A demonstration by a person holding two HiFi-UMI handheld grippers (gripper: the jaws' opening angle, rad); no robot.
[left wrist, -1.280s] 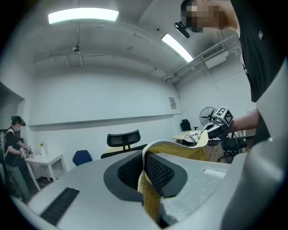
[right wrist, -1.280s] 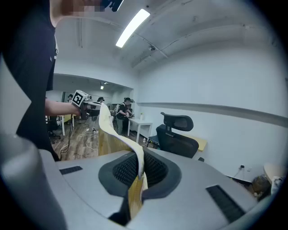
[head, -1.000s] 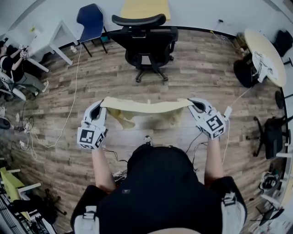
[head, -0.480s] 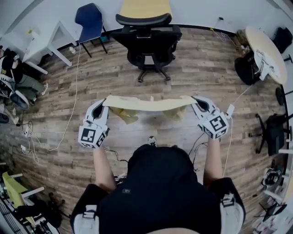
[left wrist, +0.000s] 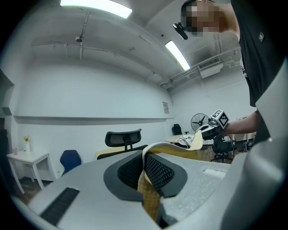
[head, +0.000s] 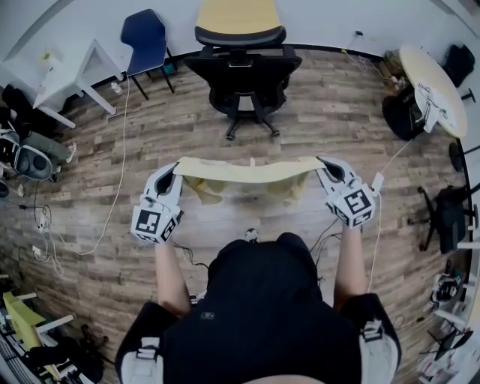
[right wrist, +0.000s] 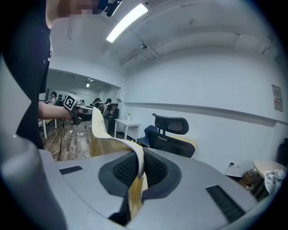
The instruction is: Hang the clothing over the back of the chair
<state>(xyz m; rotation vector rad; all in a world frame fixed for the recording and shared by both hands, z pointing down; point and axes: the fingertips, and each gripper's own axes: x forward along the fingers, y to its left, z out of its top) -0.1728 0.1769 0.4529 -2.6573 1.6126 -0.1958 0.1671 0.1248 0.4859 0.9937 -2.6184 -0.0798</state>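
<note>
A pale yellow garment (head: 246, 172) is stretched flat between both grippers in the head view, its lower part hanging in folds. My left gripper (head: 175, 168) is shut on its left end; the cloth (left wrist: 150, 191) is pinched between the black pads. My right gripper (head: 318, 160) is shut on the right end, with cloth (right wrist: 135, 186) clamped in the jaws. The black office chair (head: 241, 64) stands ahead, its headrest (head: 240, 35) facing me, well beyond the garment. It also shows in the left gripper view (left wrist: 123, 139) and the right gripper view (right wrist: 171, 133).
A blue chair (head: 145, 37) and white table (head: 71, 67) stand at the back left, a yellow desk (head: 238, 13) behind the black chair. A round table (head: 433, 82) and dark chairs lie to the right. Cables (head: 112, 195) trail across the wood floor.
The view has shifted slightly towards the black chair. Both grippers keep hold of the stretched garment, carried a little forward and to the right.
</note>
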